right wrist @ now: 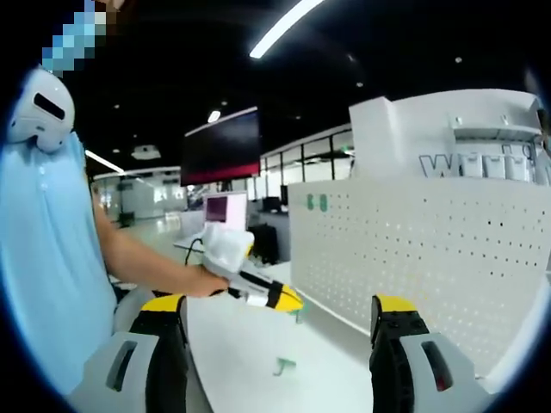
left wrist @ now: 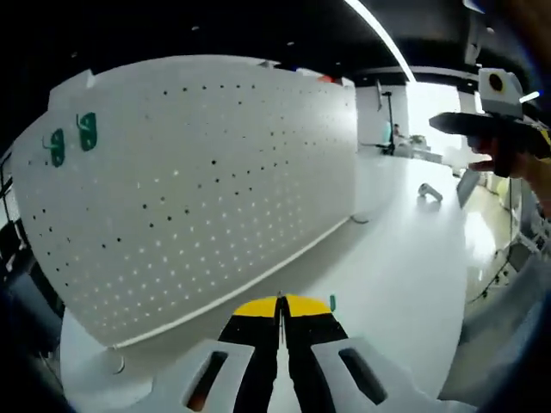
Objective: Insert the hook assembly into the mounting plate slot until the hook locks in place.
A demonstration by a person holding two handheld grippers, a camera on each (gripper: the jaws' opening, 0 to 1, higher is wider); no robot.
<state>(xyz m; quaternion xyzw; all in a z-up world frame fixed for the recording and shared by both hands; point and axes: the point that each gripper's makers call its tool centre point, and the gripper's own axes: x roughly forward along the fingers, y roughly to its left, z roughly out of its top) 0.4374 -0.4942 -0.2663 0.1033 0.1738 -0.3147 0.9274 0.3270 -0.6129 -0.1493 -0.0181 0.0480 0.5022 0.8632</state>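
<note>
A white pegboard (left wrist: 198,189) stands upright on the white table (left wrist: 405,258), filling the left gripper view from nine o'clock to one o'clock; two green hooks (left wrist: 71,139) sit in its holes near the upper corner at ten o'clock, and in the right gripper view they show at twelve o'clock. The left gripper (left wrist: 281,311) has its yellow-tipped jaws pressed together on a small green hook (left wrist: 332,303), whose end pokes out at the tip toward the board's foot; its long axis is too small to tell. A second green hook (right wrist: 285,366) lies flat on the table at six o'clock in the right gripper view, between the wide-apart jaws of the right gripper (right wrist: 280,311). A grey metal part (left wrist: 430,193) lies farther along the table at two o'clock. Behind, a dark ceiling carries strip lights (right wrist: 284,27), with a dark monitor (right wrist: 222,147) and glass-walled offices beyond. A person in a light blue shirt (right wrist: 43,258) stands at nine o'clock.
</note>
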